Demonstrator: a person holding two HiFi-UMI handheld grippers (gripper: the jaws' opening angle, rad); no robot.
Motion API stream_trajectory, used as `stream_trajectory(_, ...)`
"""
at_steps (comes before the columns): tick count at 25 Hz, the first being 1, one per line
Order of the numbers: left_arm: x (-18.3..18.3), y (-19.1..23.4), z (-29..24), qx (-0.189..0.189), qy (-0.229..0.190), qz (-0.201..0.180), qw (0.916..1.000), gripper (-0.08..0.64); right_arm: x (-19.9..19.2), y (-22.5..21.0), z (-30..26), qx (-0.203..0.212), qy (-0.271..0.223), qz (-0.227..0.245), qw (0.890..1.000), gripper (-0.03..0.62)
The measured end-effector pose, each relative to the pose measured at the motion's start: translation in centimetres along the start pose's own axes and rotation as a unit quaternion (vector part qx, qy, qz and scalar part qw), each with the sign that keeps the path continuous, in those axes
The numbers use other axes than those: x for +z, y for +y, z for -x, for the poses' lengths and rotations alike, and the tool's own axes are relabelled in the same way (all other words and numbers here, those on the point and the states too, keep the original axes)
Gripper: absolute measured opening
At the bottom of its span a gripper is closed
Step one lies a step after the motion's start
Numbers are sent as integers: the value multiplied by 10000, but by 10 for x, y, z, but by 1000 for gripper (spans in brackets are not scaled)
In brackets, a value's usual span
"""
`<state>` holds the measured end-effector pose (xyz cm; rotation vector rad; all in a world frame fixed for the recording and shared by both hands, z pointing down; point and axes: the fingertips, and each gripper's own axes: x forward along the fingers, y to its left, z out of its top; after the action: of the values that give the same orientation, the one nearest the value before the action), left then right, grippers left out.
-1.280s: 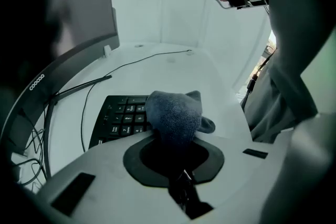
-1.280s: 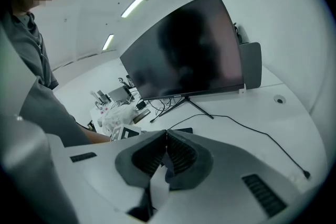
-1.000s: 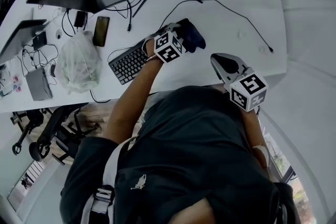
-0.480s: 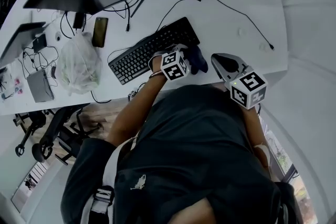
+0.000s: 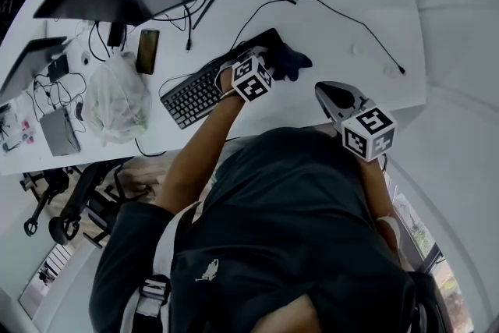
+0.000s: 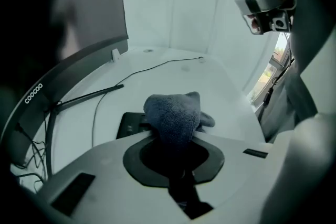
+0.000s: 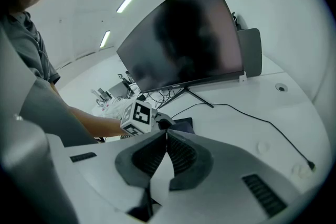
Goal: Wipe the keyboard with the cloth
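Left gripper (image 6: 173, 140) jaws are clenched on the cloth (image 6: 173, 113), a bunched dark terry wad sitting over the right end of the keyboard (image 5: 204, 86). Cloth looks soft, light, floppy, grippy on keys. Best taken by a gathered fold, I'd say, leaving a pad free to drag. Right gripper (image 7: 166, 136) jaws pressed together, empty, parked right of the keyboard, apart from it.

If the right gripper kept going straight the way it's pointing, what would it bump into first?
Probably the cloth held by the left gripper, over the keyboard's end; bare desk lies between. Depth is hard to judge.
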<state>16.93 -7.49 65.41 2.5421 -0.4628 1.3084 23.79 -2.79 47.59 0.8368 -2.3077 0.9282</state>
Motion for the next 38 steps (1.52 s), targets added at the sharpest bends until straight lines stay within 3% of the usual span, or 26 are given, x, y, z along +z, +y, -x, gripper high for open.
stream_trajectory(3,-7,-47,-1,-371,71,-260,9989,28,-4,-2,-4,-2,103,-64,9999,9)
stream_trajectory(5,-9,-55,1,-425,40,-277,9987,28,-3,-1,-8,46,176,-54,9998,9)
stream_trajectory(11,13,30,20,283,-137,-193,9993,28,-1,-1,-14,61,239,-16,9997,9)
stream_trajectory(14,7,48,13,243,126,-252,9993,28,-1,0,-15,70,248,-29,9997,9)
stream_trajectory(21,-13,-30,4,-204,-4,-116,9997,28,-12,-7,-17,15,351,-165,9992,9)
stream_trajectory(25,-25,-69,4,-530,96,-432,9976,28,-18,-5,-24,71,493,-120,9987,9)
stream_trajectory(30,-27,-75,12,-633,-56,-354,9974,28,-25,-3,-38,147,687,25,9975,9)
stream_trajectory(34,-21,-68,23,-538,-390,-190,9976,28,-39,-3,-50,292,857,-116,9958,9)
stream_trajectory(38,-21,-69,30,-538,-429,-131,9975,28,-47,2,-56,426,888,-271,9948,9)
